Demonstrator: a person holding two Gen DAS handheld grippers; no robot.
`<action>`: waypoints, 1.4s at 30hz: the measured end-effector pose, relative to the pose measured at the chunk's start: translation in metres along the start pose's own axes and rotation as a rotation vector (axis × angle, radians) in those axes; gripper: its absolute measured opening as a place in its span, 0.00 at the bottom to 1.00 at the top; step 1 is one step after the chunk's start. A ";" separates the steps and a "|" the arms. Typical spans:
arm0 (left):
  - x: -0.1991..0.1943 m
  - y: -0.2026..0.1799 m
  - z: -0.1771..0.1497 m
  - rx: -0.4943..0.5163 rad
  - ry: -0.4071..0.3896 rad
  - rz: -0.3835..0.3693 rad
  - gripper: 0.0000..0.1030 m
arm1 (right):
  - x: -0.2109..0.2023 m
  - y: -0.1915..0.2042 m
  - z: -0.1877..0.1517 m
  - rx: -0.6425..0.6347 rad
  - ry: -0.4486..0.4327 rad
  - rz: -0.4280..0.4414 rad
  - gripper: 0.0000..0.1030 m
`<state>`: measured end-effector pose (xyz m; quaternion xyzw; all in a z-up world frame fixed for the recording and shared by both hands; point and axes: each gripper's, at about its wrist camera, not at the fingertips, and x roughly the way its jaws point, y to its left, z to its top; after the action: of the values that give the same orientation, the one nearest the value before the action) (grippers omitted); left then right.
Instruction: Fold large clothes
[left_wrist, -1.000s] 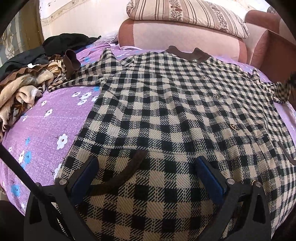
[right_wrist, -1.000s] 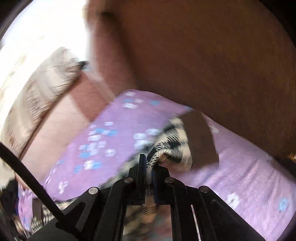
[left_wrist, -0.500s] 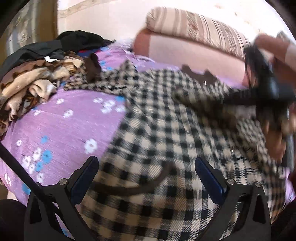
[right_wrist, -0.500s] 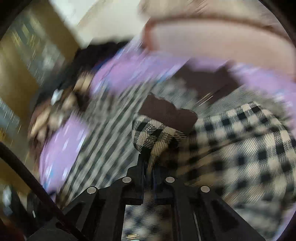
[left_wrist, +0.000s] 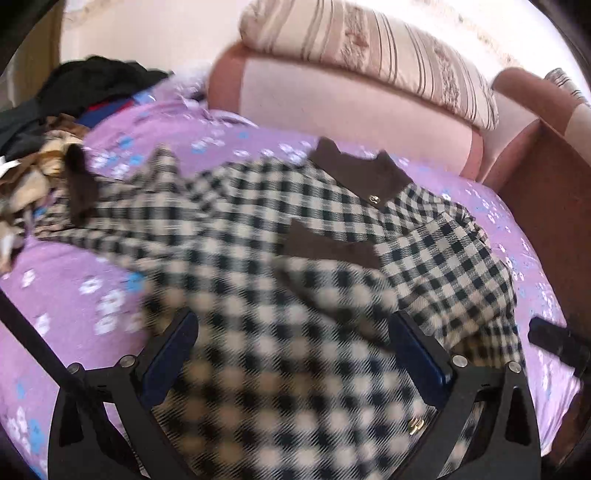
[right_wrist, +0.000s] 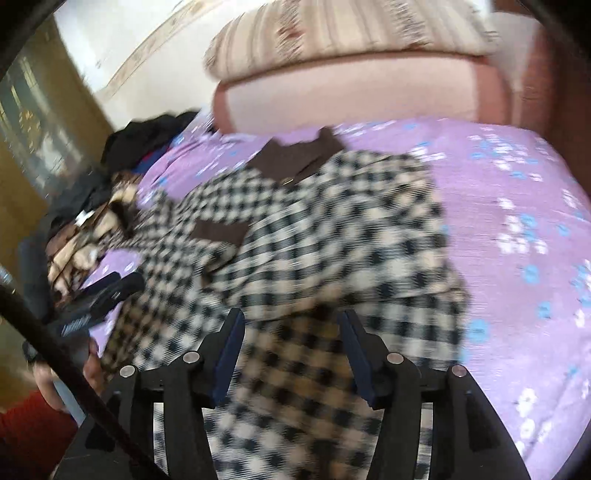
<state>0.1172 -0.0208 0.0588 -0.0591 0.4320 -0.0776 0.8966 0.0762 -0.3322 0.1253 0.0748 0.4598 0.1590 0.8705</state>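
A black-and-cream checked coat (left_wrist: 258, 229) with a brown collar (left_wrist: 354, 173) lies spread on the purple flowered sheet (left_wrist: 74, 277). Its right sleeve is folded across the chest, brown cuff (left_wrist: 325, 247) near the middle; the other sleeve stretches left. My left gripper (left_wrist: 295, 350) hovers open over the coat's lower part, nothing between its blue pads. My right gripper (right_wrist: 293, 350) hangs above the folded sleeve (right_wrist: 332, 240), jaws opening, the cloth below them and not pinched. In the right wrist view the left gripper (right_wrist: 99, 295) shows at the left edge with a hand (right_wrist: 66, 373) behind it.
A heap of dark and tan clothes (left_wrist: 55, 147) sits at the sheet's far left. A pink sofa backrest (left_wrist: 351, 107) with a striped pillow (left_wrist: 369, 55) runs along the back. A brown armrest (left_wrist: 546, 192) walls the right side.
The right gripper carried the sleeve cuff from the far right across onto the coat's chest and let it go, jaws parting. The left gripper shifted, staying open.
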 end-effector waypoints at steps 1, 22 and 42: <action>0.006 -0.010 0.004 0.014 0.005 -0.014 0.99 | 0.000 -0.007 -0.002 0.011 -0.007 -0.022 0.57; -0.025 0.115 -0.049 -0.306 -0.010 0.159 0.56 | 0.006 -0.058 0.007 0.075 -0.018 -0.188 0.57; 0.018 0.096 -0.009 -0.177 0.104 0.051 0.07 | 0.089 -0.048 0.061 0.020 -0.005 -0.232 0.75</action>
<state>0.1296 0.0694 0.0224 -0.1232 0.4843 -0.0192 0.8660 0.1832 -0.3456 0.0769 0.0301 0.4648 0.0525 0.8833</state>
